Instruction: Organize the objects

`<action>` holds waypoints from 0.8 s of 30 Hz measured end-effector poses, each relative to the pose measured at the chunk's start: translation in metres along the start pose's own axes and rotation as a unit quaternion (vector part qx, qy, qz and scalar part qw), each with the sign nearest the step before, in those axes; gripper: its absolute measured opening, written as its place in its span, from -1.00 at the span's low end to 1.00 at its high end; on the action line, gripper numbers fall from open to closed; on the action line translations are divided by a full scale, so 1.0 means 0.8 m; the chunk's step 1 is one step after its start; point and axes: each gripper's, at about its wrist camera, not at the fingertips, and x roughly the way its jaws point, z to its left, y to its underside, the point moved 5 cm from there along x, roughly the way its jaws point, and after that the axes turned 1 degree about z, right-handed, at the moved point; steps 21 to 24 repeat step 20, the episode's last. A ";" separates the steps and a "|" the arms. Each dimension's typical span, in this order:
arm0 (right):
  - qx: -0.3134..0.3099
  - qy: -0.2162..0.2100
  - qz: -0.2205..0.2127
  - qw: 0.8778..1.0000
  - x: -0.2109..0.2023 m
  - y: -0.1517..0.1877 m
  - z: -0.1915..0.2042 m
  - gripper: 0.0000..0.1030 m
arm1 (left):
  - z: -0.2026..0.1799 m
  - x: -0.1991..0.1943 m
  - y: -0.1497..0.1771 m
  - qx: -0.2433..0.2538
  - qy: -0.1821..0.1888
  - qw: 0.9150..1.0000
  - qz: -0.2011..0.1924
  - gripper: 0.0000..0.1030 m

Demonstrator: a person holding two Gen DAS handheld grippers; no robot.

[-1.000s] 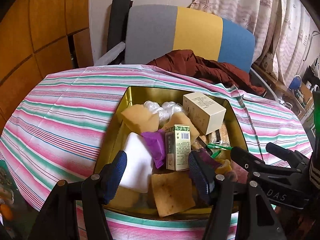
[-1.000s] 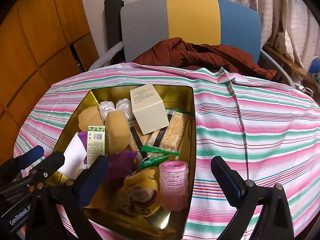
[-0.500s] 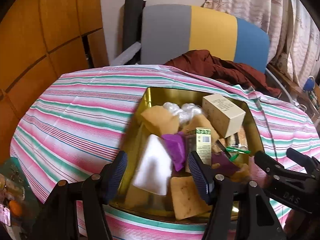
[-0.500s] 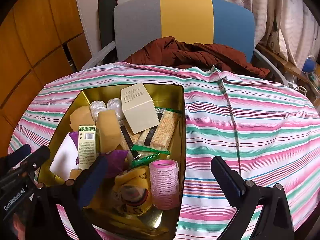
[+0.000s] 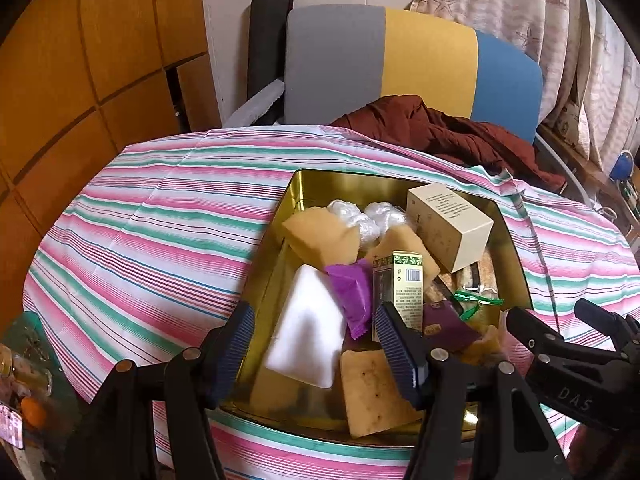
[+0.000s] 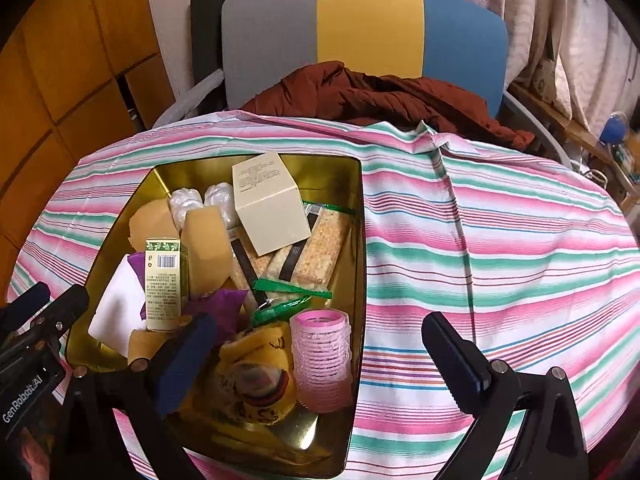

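Observation:
A gold tin tray (image 5: 320, 180) (image 6: 356, 208) on the striped tablecloth holds several items: a cream box (image 5: 448, 226) (image 6: 270, 204), a green-labelled carton (image 5: 406, 288) (image 6: 164, 284), tan sponges (image 5: 322, 234), a white pad (image 5: 310, 336), a purple wrapper (image 5: 354, 290), snack bars (image 6: 320, 252), a pink hair roller (image 6: 322, 360) and a yellow cloth item (image 6: 256, 376). My left gripper (image 5: 314, 354) hovers open above the tray's near left part, over the white pad. My right gripper (image 6: 320, 360) stands open over the tray's near right corner, the roller showing between its fingers without contact.
The striped tablecloth (image 6: 500, 240) (image 5: 160, 220) spreads bare to the left and right of the tray. A grey, yellow and blue chair (image 6: 360, 36) with a brown jacket (image 6: 380, 96) stands behind the table. Wooden panels (image 5: 80, 60) line the left, curtains (image 6: 580, 40) the right.
The left wrist view has swung a little leftward, so the tray sits further right in it. Both grippers stay open and nothing in the tray has moved.

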 end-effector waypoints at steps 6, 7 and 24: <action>-0.004 0.004 -0.010 1.000 -0.006 -0.003 0.002 1.00 | -0.003 -0.004 -0.001 0.008 -0.017 1.000 -0.005 0.24; -0.005 0.005 -0.012 1.000 -0.007 -0.003 0.002 1.00 | -0.003 -0.004 -0.001 0.007 -0.017 1.000 -0.003 0.24; -0.007 0.006 -0.011 1.000 -0.004 -0.003 0.003 1.00 | -0.002 0.006 0.008 -0.005 -0.021 1.000 0.022 0.24</action>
